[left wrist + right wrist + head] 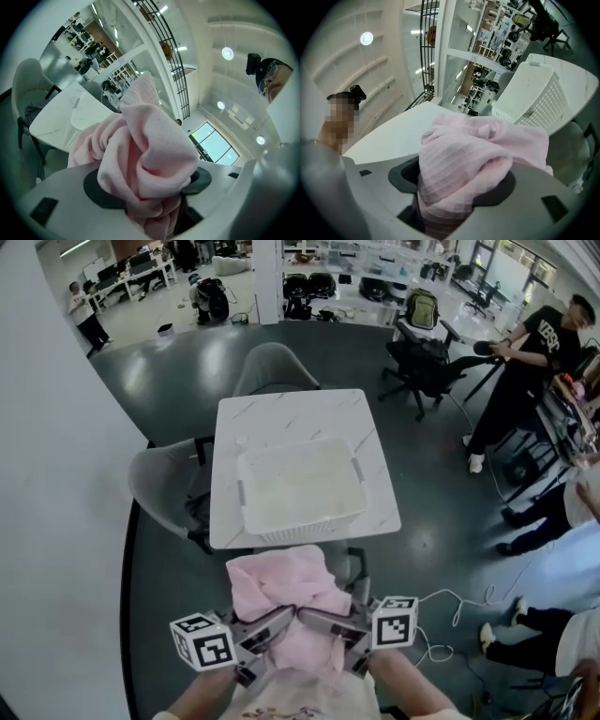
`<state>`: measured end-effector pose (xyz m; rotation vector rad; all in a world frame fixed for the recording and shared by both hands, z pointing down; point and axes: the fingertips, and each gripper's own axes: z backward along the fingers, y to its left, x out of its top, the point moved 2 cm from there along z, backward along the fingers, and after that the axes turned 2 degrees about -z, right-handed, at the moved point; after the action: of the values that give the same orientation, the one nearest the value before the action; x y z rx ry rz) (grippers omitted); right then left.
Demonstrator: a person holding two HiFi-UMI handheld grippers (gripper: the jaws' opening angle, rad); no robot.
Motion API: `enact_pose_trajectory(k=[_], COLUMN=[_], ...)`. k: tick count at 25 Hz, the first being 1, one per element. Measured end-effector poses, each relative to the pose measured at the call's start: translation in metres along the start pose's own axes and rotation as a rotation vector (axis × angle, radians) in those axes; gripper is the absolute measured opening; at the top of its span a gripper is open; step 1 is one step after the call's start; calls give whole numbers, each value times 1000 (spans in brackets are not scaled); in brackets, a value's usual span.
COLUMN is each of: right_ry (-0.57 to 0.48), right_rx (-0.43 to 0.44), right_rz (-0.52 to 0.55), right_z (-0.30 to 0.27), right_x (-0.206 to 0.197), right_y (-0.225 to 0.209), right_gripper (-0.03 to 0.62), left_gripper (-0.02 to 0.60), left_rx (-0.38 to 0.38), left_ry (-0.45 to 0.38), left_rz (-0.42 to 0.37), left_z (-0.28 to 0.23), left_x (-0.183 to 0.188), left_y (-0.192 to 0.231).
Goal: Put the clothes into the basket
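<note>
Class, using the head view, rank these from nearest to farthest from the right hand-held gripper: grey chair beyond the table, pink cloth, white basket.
1. Pink cloth, clamped in the right hand-held gripper.
2. White basket, on the table.
3. Grey chair, beyond the table.

garment (281,589): pale pink, fine waffle-check weave.
basket (309,526), at 12 o'clock of garment: white, perforated walls.
table (281,418): white, faint grey veining.
chair (159,484), at 9 o'clock of table: light grey.
floor (169,371): dark grey-green.
marker cubes (203,641): black squares on white.
</note>
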<state>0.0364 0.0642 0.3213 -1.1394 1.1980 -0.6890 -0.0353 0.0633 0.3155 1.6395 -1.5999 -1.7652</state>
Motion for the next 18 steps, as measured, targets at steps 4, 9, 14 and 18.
enact_pose_trajectory(k=[4, 9, 14, 18], right_ry=[4, 7, 21, 32], right_rx=[1, 18, 31, 41], right_rz=[7, 31, 48, 73], right_z=[-6, -18, -35, -45], right_x=[21, 56, 85, 106], right_y=[-5, -5, -4, -11], right_gripper=[276, 276, 276, 277], left_gripper=[310, 310, 310, 310], left_rx=[0, 0, 9, 15], left_ry=[-11, -33, -56, -86], left_rz=[3, -23, -32, -45], left_z=[-11, -23, -30, -39], left_x=[18, 52, 84, 103], left_y=[6, 7, 14, 23])
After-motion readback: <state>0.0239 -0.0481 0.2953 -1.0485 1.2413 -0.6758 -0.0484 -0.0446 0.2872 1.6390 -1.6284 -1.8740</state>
